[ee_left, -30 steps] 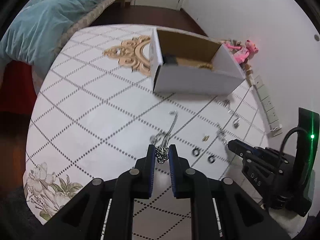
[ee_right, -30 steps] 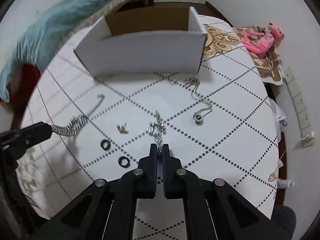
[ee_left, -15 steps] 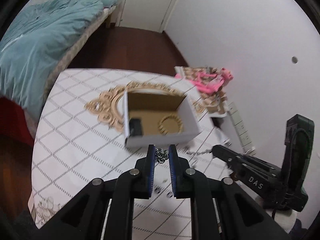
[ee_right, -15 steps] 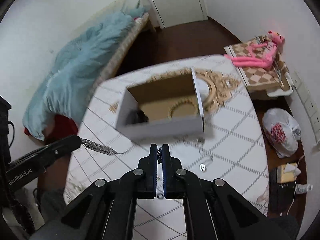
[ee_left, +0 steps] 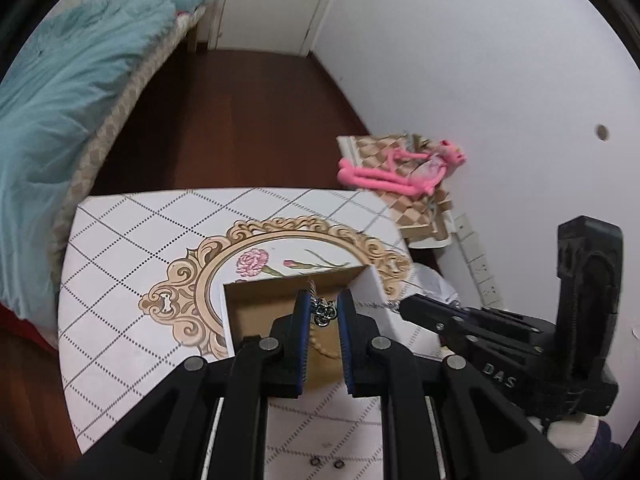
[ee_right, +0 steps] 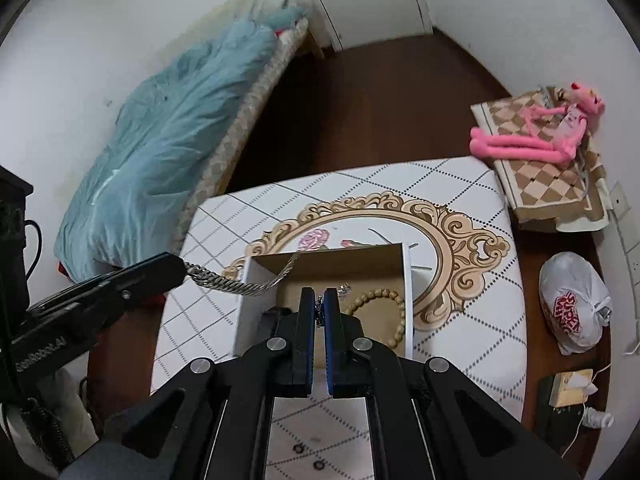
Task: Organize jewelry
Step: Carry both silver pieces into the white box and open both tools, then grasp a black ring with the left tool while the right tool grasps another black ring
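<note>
A white cardboard box (ee_right: 408, 292) with a brown inside stands on the table; it also shows in the left wrist view (ee_left: 376, 288). A beaded bracelet (ee_right: 376, 300) lies in it. My left gripper (ee_left: 323, 314) is shut on a thick silver chain (ee_left: 324, 312) above the box; in the right wrist view the chain (ee_right: 240, 286) hangs from that gripper (ee_right: 180, 270) over the box's left wall. My right gripper (ee_right: 319, 304) is shut on a thin silver chain (ee_right: 319, 312) above the box; it also shows in the left wrist view (ee_left: 404, 306).
The white diamond-patterned table (ee_right: 460, 344) carries a gold ornate frame print (ee_right: 452, 224). Two small black rings (ee_right: 308, 456) lie near its front. A bed with a teal blanket (ee_right: 160, 140) is at left. A pink plush toy (ee_right: 532, 136) and a white bag (ee_right: 572, 308) are at right.
Both grippers have risen from the table with their chains and moved forward over the box. The chains now hang above the box opening.
</note>
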{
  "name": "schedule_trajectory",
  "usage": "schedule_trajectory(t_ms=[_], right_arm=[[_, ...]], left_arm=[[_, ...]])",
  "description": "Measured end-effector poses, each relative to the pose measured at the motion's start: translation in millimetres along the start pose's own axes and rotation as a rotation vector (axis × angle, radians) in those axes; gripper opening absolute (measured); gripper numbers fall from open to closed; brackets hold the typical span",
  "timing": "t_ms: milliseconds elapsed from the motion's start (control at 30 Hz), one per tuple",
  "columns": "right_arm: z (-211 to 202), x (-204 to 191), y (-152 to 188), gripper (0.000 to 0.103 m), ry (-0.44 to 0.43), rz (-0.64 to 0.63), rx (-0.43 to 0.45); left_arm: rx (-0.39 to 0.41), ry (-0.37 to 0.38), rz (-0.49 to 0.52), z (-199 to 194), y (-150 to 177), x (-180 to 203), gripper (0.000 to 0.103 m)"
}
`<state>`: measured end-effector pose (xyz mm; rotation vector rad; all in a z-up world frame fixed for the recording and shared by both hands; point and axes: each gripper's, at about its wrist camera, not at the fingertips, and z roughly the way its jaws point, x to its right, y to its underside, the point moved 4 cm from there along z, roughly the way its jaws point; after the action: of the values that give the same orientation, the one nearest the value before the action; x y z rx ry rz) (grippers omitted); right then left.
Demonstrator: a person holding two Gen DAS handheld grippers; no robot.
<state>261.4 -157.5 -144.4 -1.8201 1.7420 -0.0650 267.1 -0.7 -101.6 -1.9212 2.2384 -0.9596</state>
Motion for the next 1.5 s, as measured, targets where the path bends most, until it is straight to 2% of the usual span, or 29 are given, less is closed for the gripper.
schedule_trajectory(t_ms=[133,233,300,333,367,433,533,600,633,667,700,733,800,867,933,1133,1500], right_arm=[[30,8,-10,0.004,0.018,-0.003,-0.068],[48,14,-12,0.004,0.039,-0.015,-0.113],[55,17,-11,0.004,0.055,-0.024,-0.138],[60,18,-9,0.004,0.055,-0.026,-0.161],[64,19,-7,0.004,0.055,-0.022,-0.183],[69,20,-2,0.005,0.048,-0.027,-0.228],[75,22,4,0.005,0.074,-0.029,-0.265],[74,24,5,0.007,0.082,-0.026,-0.259],[72,24,5,0.012,0.094,-0.029,-0.251],[69,24,5,0.016,0.105,-0.033,-0.241],[67,24,5,0.029,0.111,-0.033,-0.235],[65,24,4,0.047,0.122,-0.036,-0.224],[60,23,4,0.065,0.135,-0.04,-0.204],[56,23,6,0.072,0.173,-0.052,-0.185],[53,25,11,0.091,0.238,-0.074,-0.167],[54,34,35,0.096,0.336,-0.091,-0.144],[44,36,62,0.098,0.35,-0.068,-0.114]], left_arm=[[-0.081,-0.009,-0.023,36,-5,-17,0.011],[-0.137,-0.05,-0.062,55,-7,-25,0.012],[-0.176,-0.09,-0.084,65,-8,-29,0.016],[-0.188,-0.117,-0.088,68,-8,-31,0.025],[-0.191,-0.138,-0.089,69,-8,-32,0.046],[-0.17,-0.182,-0.083,68,-9,-34,0.078],[-0.14,-0.232,-0.08,63,-9,-39,0.079],[-0.146,-0.27,-0.084,62,-7,-45,0.088],[-0.139,-0.289,-0.086,60,-4,-48,0.097],[-0.132,-0.311,-0.085,58,-2,-51,0.1],[-0.127,-0.325,-0.084,57,-1,-52,0.1],[-0.116,-0.346,-0.087,54,3,-56,0.1],[-0.098,-0.366,-0.092,50,8,-59,0.1],[-0.078,-0.385,-0.099,45,16,-62,0.103],[-0.054,-0.423,-0.091,40,27,-64,0.103],[-0.054,-0.438,-0.099,40,54,-64,0.103],[-0.053,-0.465,-0.081,35,80,-48,0.103]])
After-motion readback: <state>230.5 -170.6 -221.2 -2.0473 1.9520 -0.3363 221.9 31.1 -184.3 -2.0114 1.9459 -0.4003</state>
